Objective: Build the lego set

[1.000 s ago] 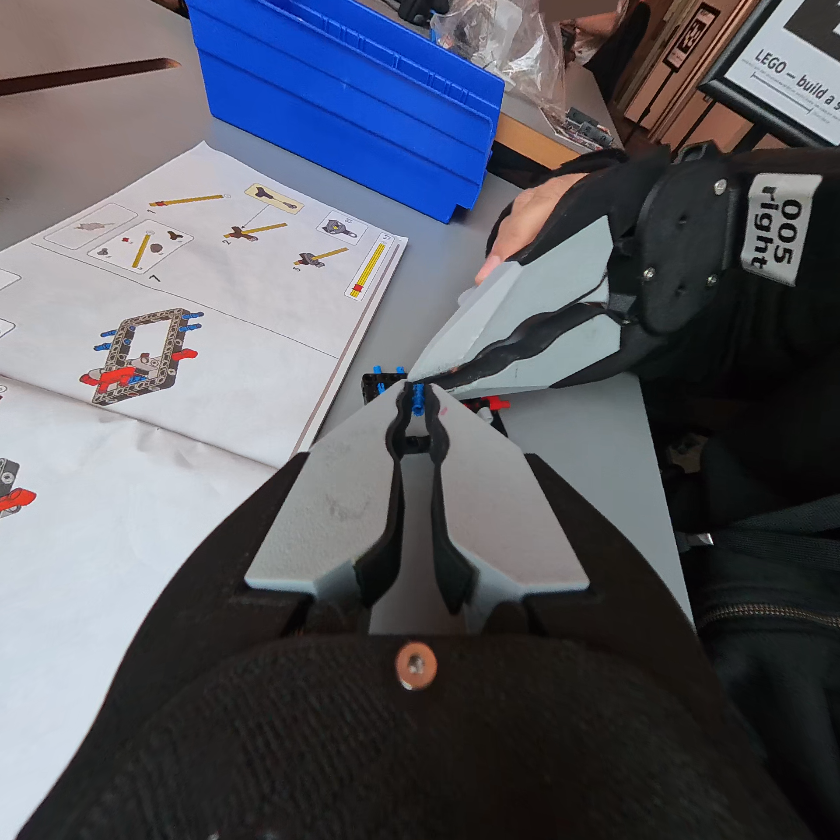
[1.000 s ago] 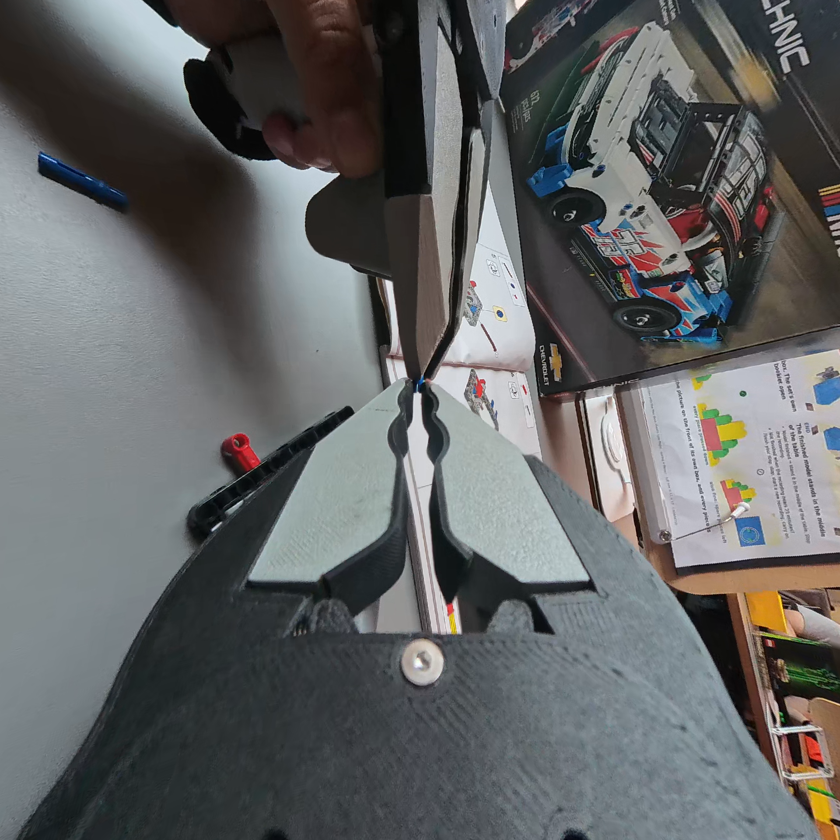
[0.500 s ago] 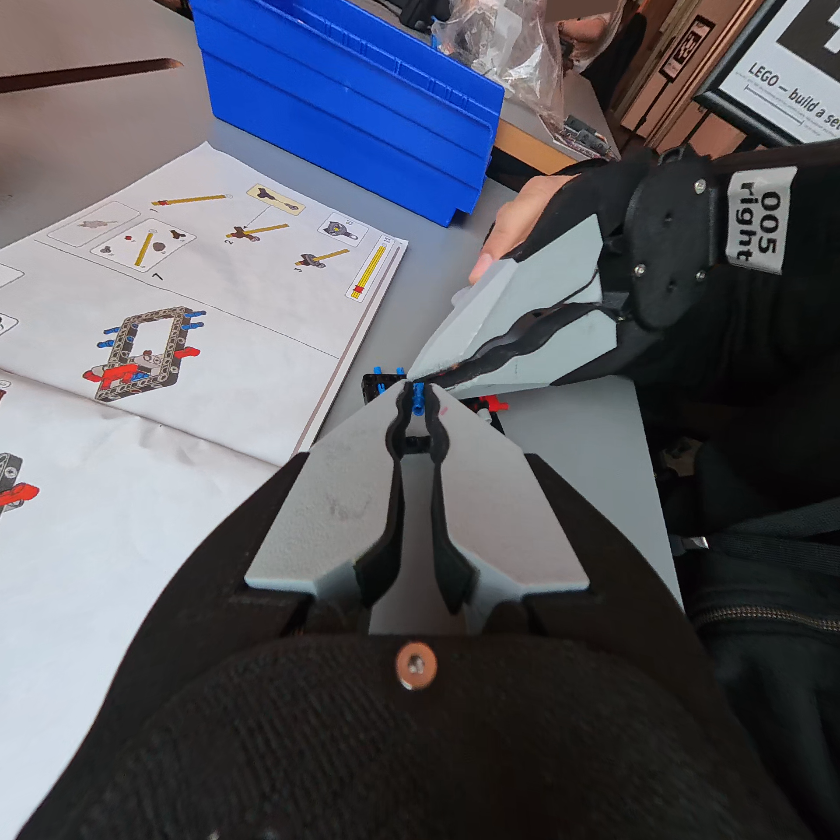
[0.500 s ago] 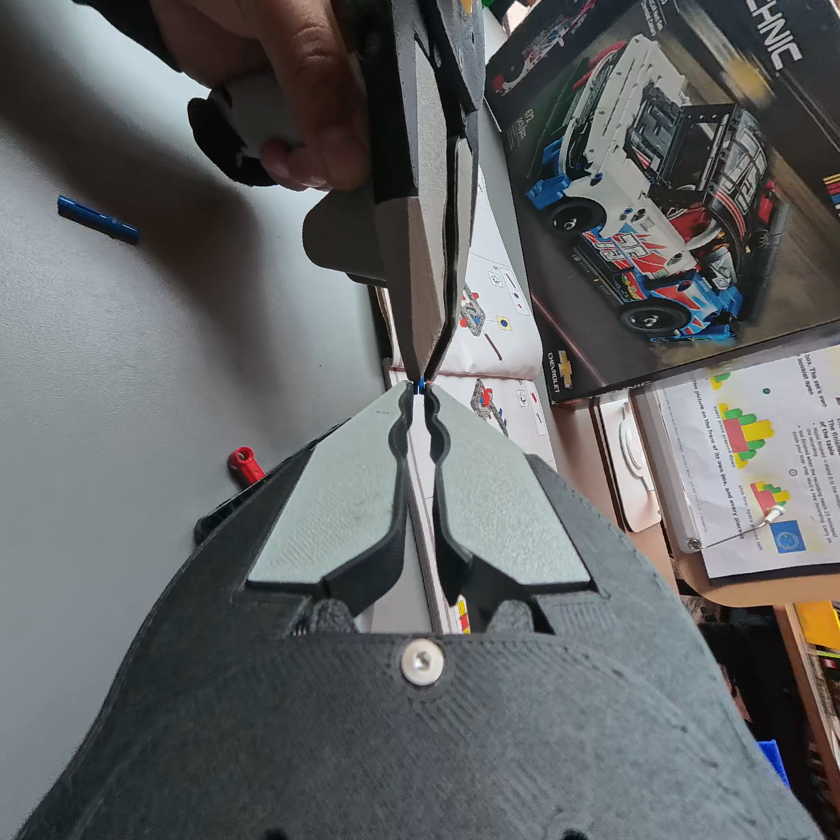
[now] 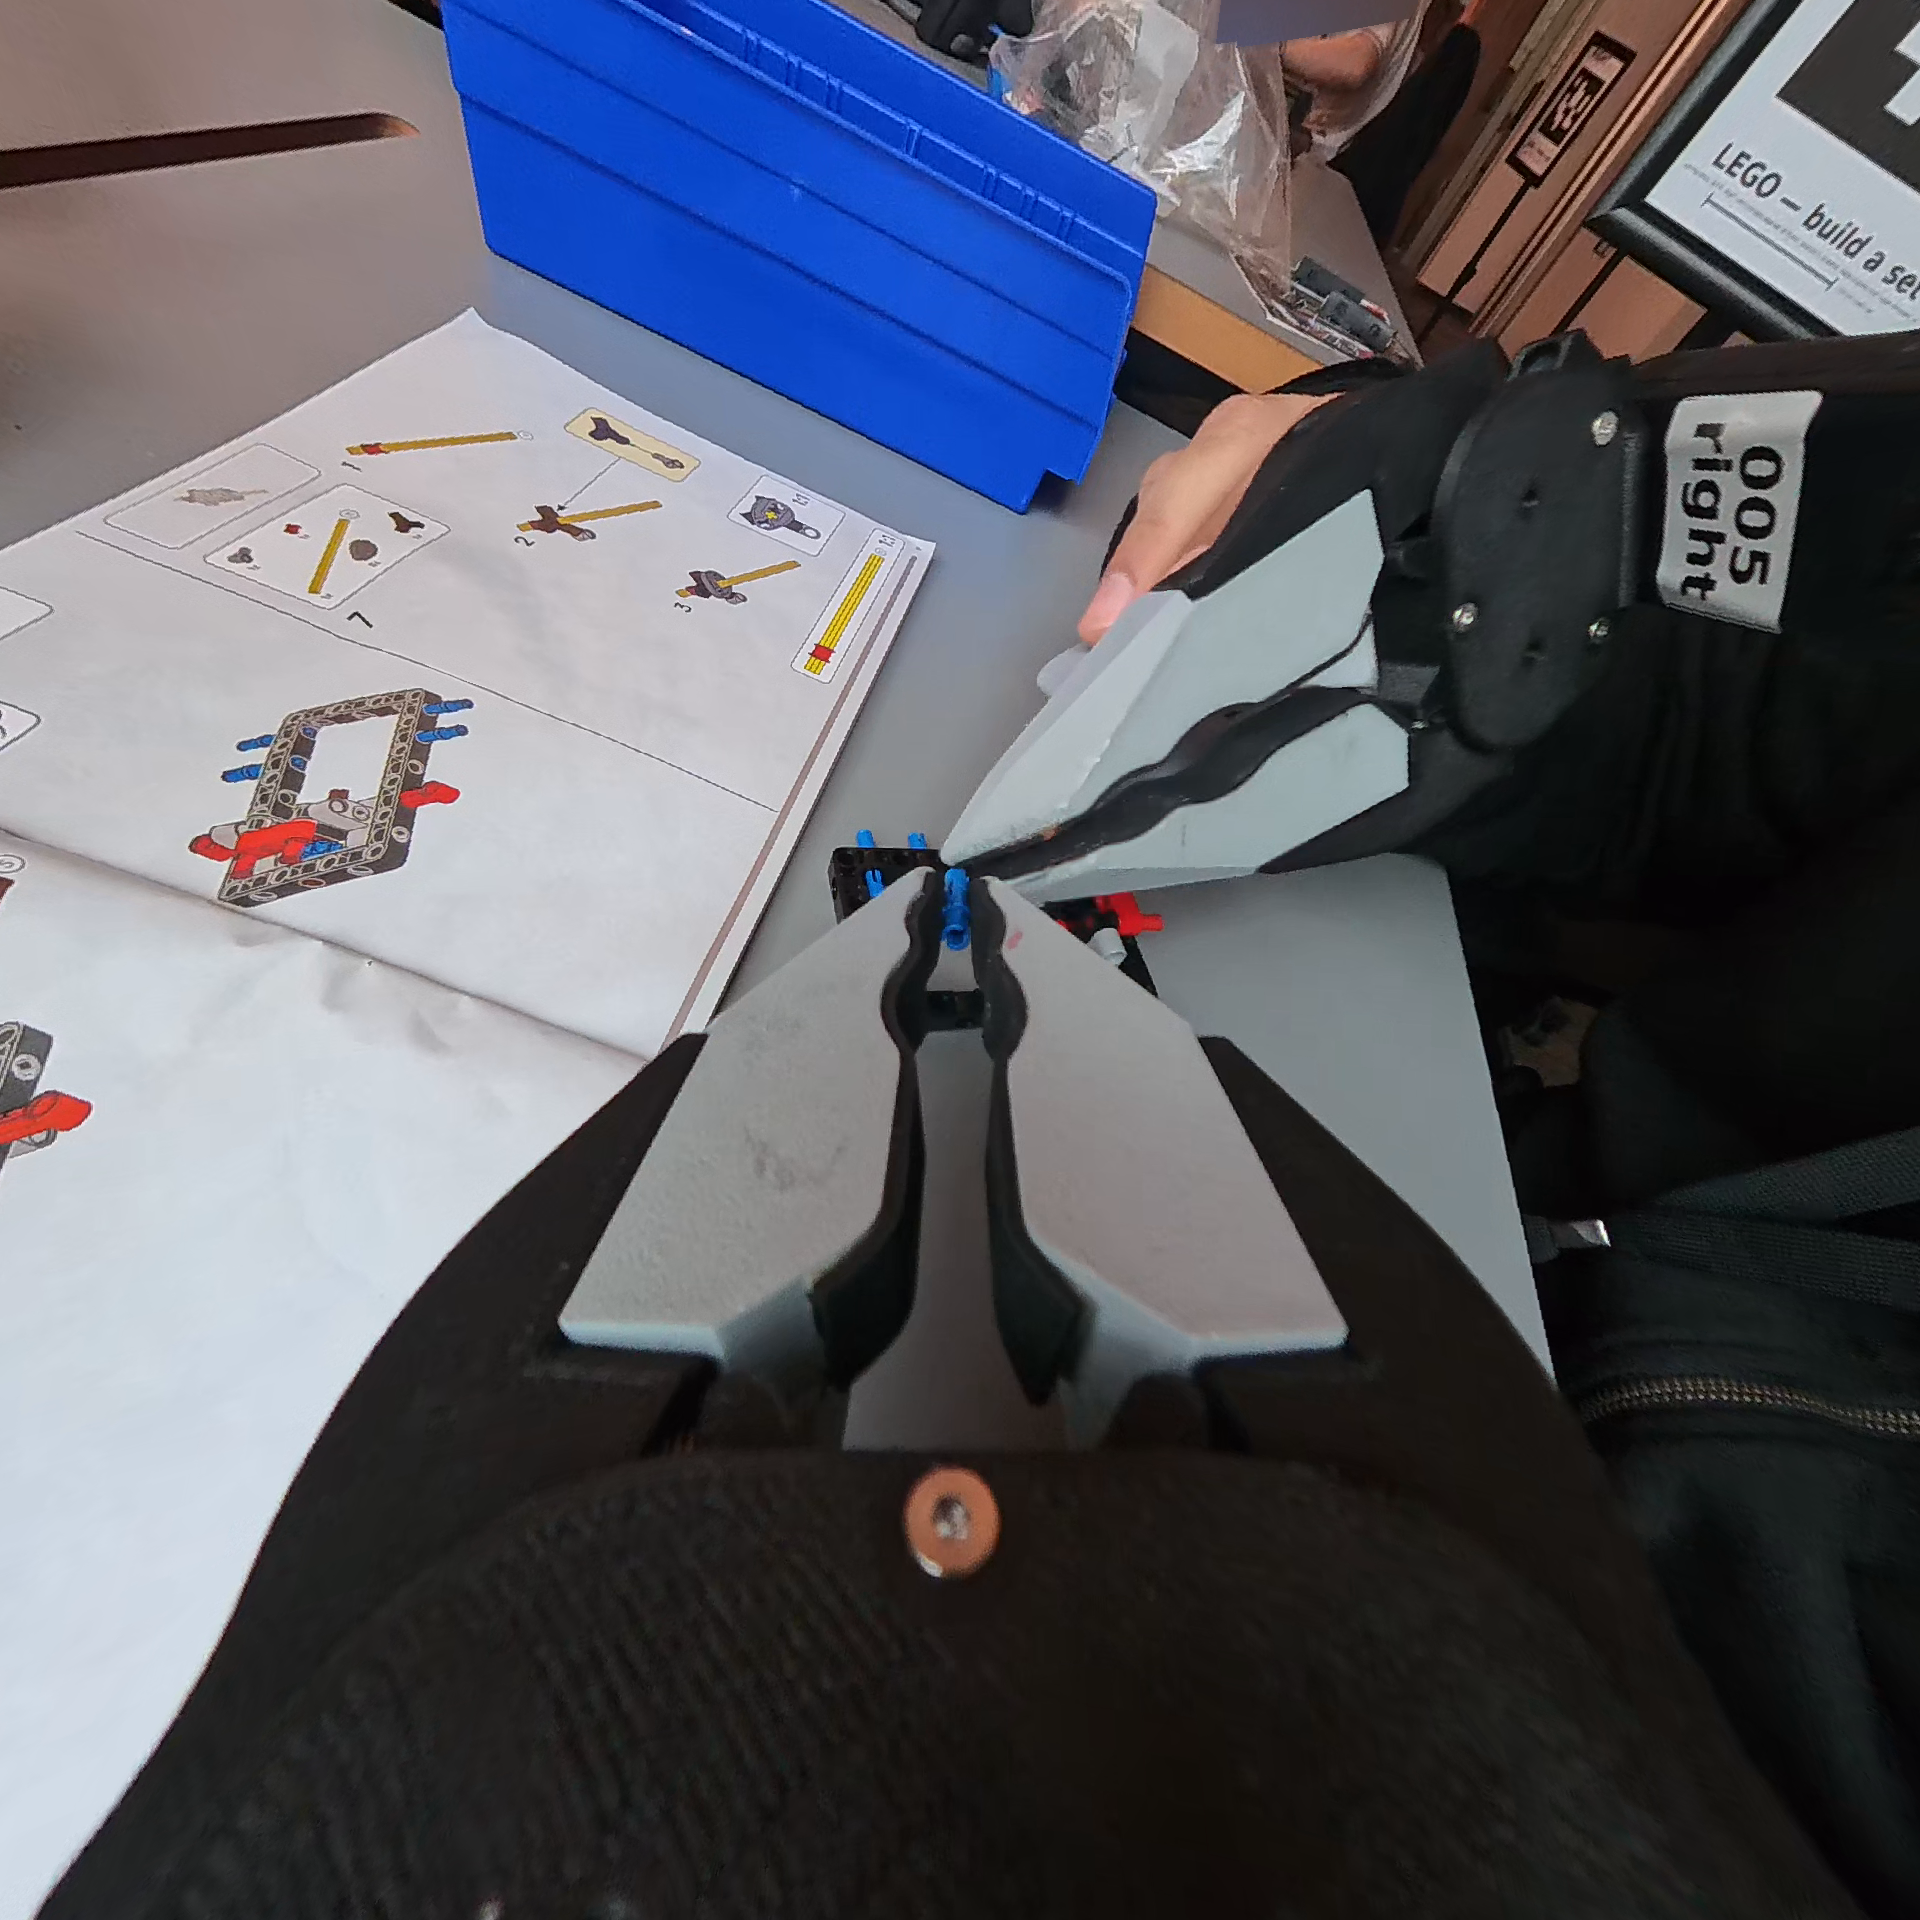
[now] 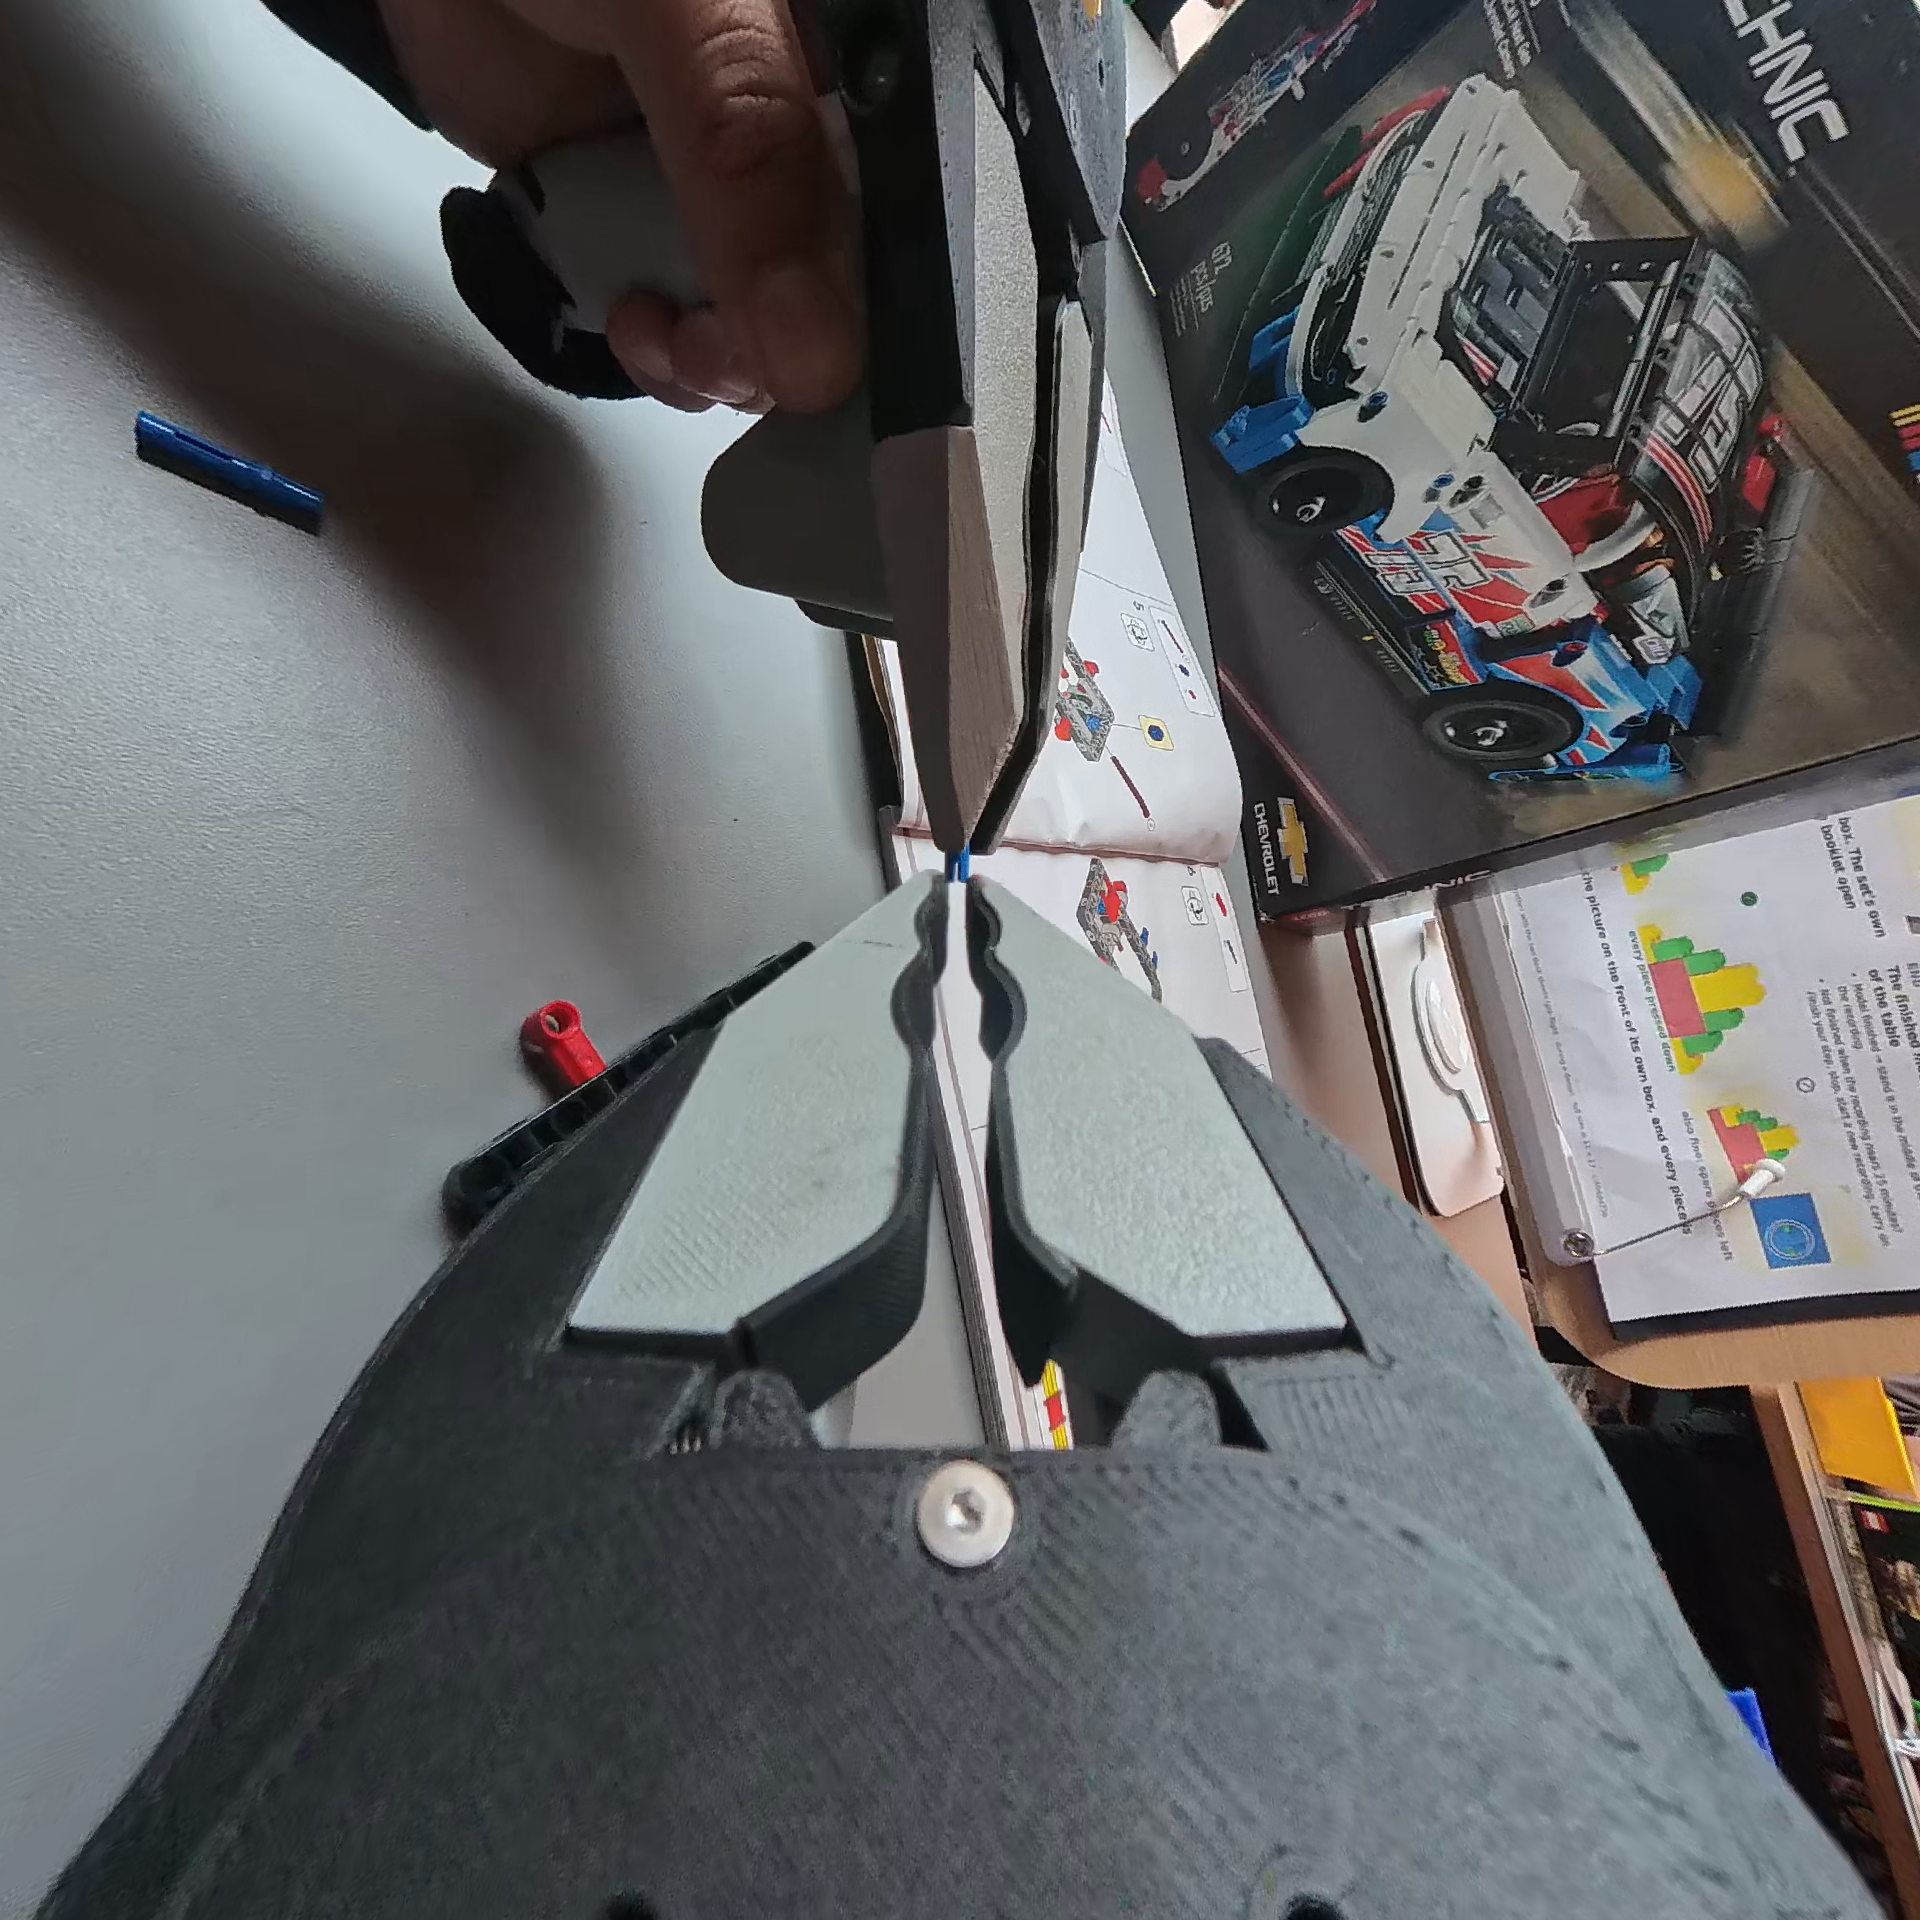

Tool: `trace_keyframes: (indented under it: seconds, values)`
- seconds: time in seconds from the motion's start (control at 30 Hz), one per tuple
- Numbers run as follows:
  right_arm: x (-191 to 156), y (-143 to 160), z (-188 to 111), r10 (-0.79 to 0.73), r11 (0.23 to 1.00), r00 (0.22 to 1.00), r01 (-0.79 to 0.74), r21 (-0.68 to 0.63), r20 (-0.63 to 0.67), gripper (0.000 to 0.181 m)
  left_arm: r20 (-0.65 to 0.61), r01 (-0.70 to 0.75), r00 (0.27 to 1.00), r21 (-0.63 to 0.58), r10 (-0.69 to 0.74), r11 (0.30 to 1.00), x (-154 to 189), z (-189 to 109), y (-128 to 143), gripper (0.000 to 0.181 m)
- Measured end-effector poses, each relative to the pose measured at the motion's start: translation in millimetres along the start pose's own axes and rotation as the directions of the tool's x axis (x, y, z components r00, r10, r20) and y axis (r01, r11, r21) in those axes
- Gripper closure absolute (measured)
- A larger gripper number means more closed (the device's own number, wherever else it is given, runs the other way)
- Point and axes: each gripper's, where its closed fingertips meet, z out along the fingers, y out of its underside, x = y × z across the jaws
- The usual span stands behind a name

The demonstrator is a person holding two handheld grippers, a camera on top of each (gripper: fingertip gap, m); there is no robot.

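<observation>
A small blue pin (image 5: 955, 907) sits between the tips of my left gripper (image 5: 954, 902), which is shut on it. My right gripper (image 5: 948, 858) comes in from the right, jaws closed, and its tips meet the pin's far end. In the right wrist view the right gripper (image 6: 955, 885) pinches the pin (image 6: 959, 862) tip to tip with the left gripper (image 6: 971, 840) above it. Just below lies a black frame (image 5: 860, 871) with blue pins and a red piece (image 5: 1130, 914), mostly hidden by the fingers. It shows as a black beam (image 6: 582, 1112) with a red pin (image 6: 561, 1034).
The open instruction booklet (image 5: 416, 727) lies to the left, with a blue bin (image 5: 810, 229) and a plastic bag (image 5: 1143, 94) behind it. A loose blue axle (image 6: 229, 473) lies on the grey table. The set's box (image 6: 1558, 416) stands beyond the booklet. The grippers are tip to tip, or close to it.
Both grippers stay tip to tip on the blue pin. The right gripper has shifted slightly, and the black beam and red pin look a little more covered.
</observation>
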Motion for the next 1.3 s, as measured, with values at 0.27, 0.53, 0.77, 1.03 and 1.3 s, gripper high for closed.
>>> trace_keyframes:
  seconds: [0.27,0.53,0.77,1.03,1.3]
  values:
    - [0,-1,0,-0.019,1.0,1.0,0.019,0.002,-0.007,0.181,-0.011,0.009,1.0,0.001,-0.009,1.0,1,0,0,0.178]
    - [-4,-1,-1,-0.054,0.999,0.998,0.054,-0.004,0.008,0.181,-0.039,0.005,0.999,-0.028,-0.006,1.0,3,1,4,0.178]
    - [-7,-2,-2,-0.1,0.995,0.995,0.1,-0.009,0.009,0.181,-0.078,0.012,0.997,-0.039,-0.015,0.999,6,0,6,0.179]
    - [-14,-7,-2,-0.142,0.99,0.99,0.142,-0.001,0.028,0.181,-0.079,0.002,0.997,-0.023,-0.004,1.0,9,0,3,0.179]
    - [-3,-1,-2,-0.005,1.0,0.999,0.004,0.023,0.033,0.181,-0.071,0.025,0.997,-0.013,-0.026,1.0,3,-4,2,0.179]
